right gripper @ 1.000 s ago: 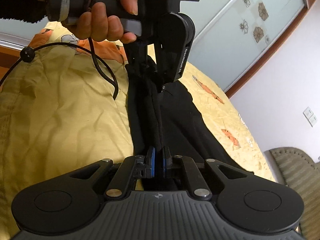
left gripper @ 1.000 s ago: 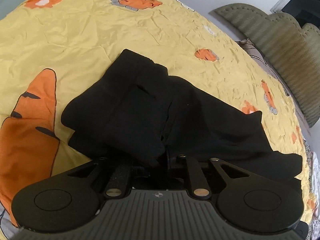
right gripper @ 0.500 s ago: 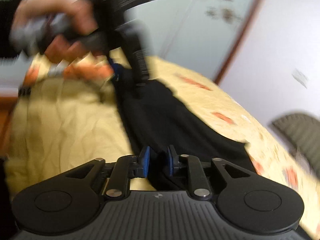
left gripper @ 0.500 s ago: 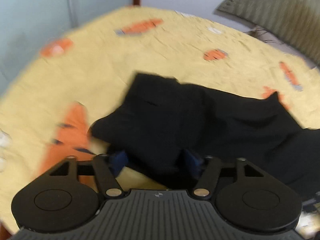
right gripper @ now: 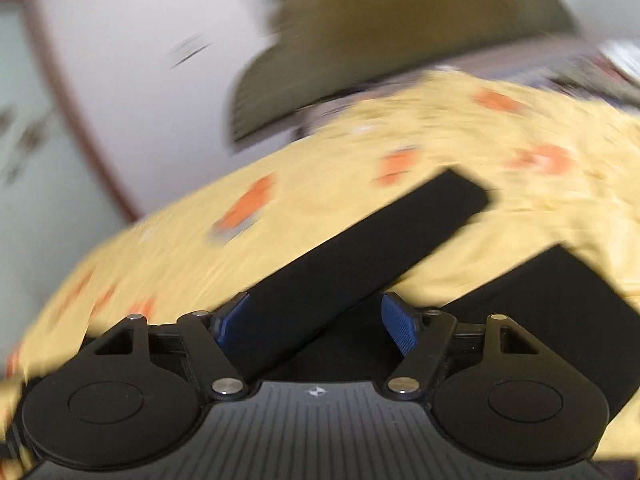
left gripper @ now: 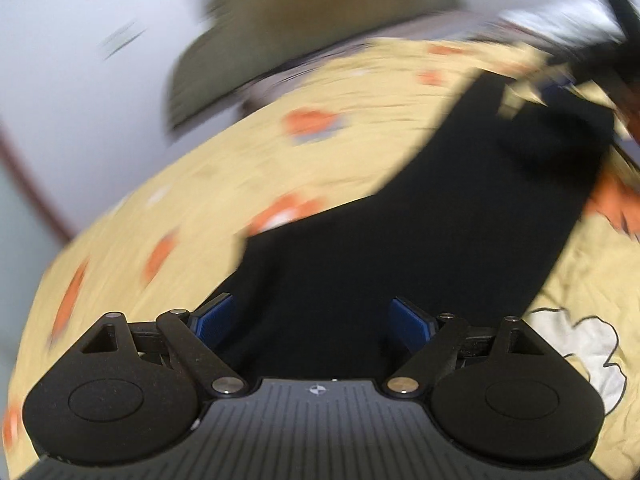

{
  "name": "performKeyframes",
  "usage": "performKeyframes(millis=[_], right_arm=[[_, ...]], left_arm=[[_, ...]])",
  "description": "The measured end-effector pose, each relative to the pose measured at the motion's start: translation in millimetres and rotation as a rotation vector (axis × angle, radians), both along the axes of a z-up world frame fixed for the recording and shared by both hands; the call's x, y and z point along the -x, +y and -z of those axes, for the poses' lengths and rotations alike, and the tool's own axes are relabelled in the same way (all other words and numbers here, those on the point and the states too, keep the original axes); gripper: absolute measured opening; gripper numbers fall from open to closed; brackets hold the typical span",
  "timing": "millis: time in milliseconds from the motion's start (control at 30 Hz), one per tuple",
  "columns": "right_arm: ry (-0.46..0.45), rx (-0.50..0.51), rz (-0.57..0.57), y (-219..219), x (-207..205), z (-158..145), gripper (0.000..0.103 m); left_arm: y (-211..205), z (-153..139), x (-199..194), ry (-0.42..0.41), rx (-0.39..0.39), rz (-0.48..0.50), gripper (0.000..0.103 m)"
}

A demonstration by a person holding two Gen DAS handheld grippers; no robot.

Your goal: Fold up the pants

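The black pants [left gripper: 440, 240] lie spread on the yellow bedspread [left gripper: 200, 200] with orange carrot prints. In the left wrist view my left gripper [left gripper: 316, 320] is open, its blue pads wide apart just above the near end of the pants. In the right wrist view my right gripper [right gripper: 320, 320] is open too, over the pants [right gripper: 360, 248], whose two legs fan out ahead to the right. Both views are motion-blurred. The other gripper shows as a dark blur at the far end of the pants [left gripper: 560, 64].
A grey-green upholstered headboard [right gripper: 400, 40] and a white wall [left gripper: 80, 60] stand beyond the bed. A white cartoon print [left gripper: 588, 344] lies on the bedspread at the right of the left wrist view.
Both grippers have opened and let go of the pants. Both cameras have swung round sharply toward the headboard. The pants now lie flatter, with the legs spread.
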State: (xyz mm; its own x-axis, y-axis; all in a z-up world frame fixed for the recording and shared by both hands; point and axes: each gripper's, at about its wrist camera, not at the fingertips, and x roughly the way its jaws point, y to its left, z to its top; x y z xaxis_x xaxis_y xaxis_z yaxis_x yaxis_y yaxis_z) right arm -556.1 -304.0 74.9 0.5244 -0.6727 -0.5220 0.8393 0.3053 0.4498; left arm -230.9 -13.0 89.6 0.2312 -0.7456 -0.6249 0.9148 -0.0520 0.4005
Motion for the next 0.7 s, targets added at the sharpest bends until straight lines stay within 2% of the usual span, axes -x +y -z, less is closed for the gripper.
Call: performKeyframes(millis=[67,133,200,300,400,533,600,633,667,700], right_arm=[[-0.068,-0.044,0.06,-28.3,21.3,3.2,0.072],[-0.12,-0.115,0.139,-58.2,37.6,10.0,0.072],[-0.212,-0.191,0.172,-83.2,53.2,22.8,0.072],[-0.312,-0.291,0.206,-108.3,60.1,45.5,0.072],[-0.287,-0.317,0.231,-120.4,52.6,55.0,0.072],[-0.274,-0.275,0.249,-127.9,42.8,54.1,0.07],[-0.262,-0.268,0.276,-131.5,41.4,55.5,0.046],[-0.254,-0.275,0.29,-132.6,41.6,57.8,0.025],[-0.259,-0.275,0.297,-132.2,43.0,58.9,0.015],[-0.268,-0.268,0.305,-129.9,45.7,58.5,0.012]], left_arm=[[-12.9,13.7,14.2,-0.012,-0.028,0.048,0.085],[-24.0,23.9,19.8,0.027,-0.056,0.065,0.081],[-32.1,32.2,21.4,0.046,-0.079,0.068,0.077],[-36.7,40.2,26.9,0.013,-0.057,0.086,0.076],[-40.5,45.9,33.0,-0.026,-0.042,0.114,0.075],[-46.8,51.1,40.8,-0.069,-0.031,0.15,0.075],[-49.2,52.8,43.2,-0.08,-0.025,0.164,0.073],[-50.6,53.1,43.7,-0.078,-0.023,0.168,0.071],[-52.3,53.2,43.2,-0.067,-0.021,0.172,0.07],[-53.6,53.5,42.3,-0.053,-0.02,0.174,0.066]])
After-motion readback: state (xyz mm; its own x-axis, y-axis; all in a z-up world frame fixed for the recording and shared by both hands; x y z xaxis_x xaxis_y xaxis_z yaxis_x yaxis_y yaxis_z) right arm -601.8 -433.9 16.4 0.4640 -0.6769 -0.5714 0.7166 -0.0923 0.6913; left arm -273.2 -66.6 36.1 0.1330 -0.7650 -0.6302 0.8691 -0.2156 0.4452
